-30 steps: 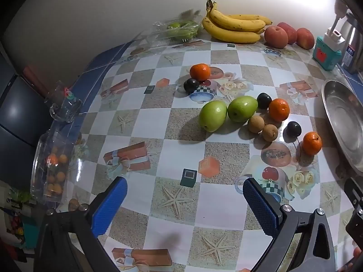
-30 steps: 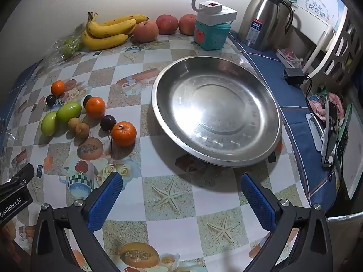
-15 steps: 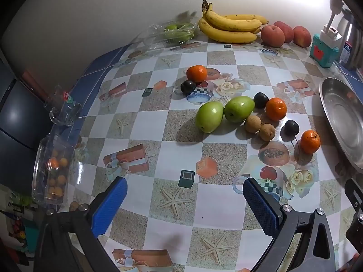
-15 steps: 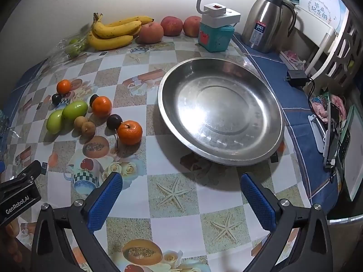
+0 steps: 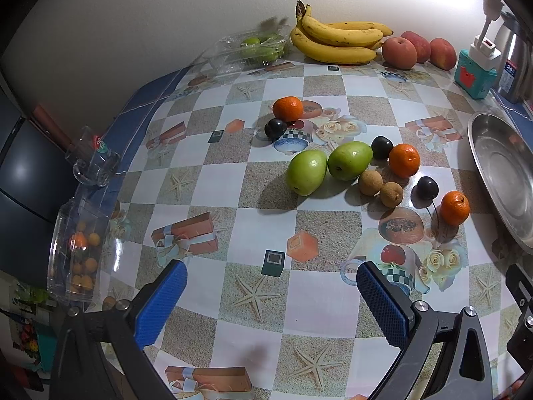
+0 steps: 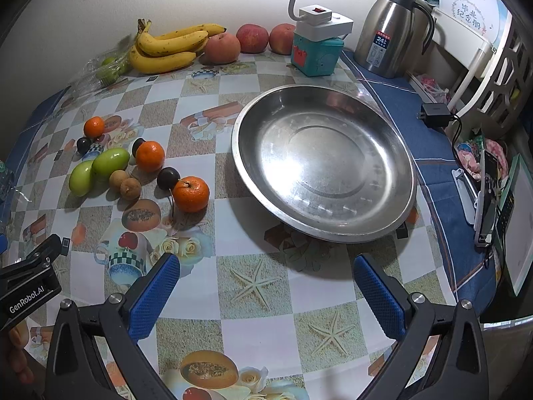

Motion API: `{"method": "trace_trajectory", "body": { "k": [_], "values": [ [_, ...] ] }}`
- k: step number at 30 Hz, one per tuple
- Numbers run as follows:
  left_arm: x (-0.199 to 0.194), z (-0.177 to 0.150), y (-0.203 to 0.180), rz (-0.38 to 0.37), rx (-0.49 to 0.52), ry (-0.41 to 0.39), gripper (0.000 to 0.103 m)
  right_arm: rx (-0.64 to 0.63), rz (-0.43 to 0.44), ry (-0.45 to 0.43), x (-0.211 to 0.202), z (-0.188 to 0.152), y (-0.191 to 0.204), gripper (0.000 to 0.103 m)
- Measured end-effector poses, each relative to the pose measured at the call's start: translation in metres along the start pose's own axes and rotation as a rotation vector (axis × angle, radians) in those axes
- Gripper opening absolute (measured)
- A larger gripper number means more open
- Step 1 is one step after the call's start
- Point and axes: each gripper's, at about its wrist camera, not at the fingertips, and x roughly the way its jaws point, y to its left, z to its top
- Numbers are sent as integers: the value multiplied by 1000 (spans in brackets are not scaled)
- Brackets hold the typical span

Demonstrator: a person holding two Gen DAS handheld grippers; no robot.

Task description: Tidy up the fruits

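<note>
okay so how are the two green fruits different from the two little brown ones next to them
The green fruits are clearly larger than the brown fruits. The green ones are elongated and egg-shaped; the brown ones are nearly round. The green skins look smooth and glossy, the brown skins dull and rough. Both pairs lie loose on the patterned tablecloth, each pair side by side and apparently touching, outside the steel basin.

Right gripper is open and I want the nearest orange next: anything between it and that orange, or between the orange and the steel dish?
Nothing visible blocks either path. The orange has bare tablecloth toward the right gripper and the dish; a dark plum touches its far-left side.
</note>
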Motion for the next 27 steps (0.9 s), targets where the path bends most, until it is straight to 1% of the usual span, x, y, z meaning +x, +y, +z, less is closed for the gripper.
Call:
{"method": "trace_trajectory", "body": {
  "k": [27],
  "values": [
    [0, -1, 0, 3, 4, -1, 103, -1, 14, -15, -2, 1, 2, 103]
  ]
}}
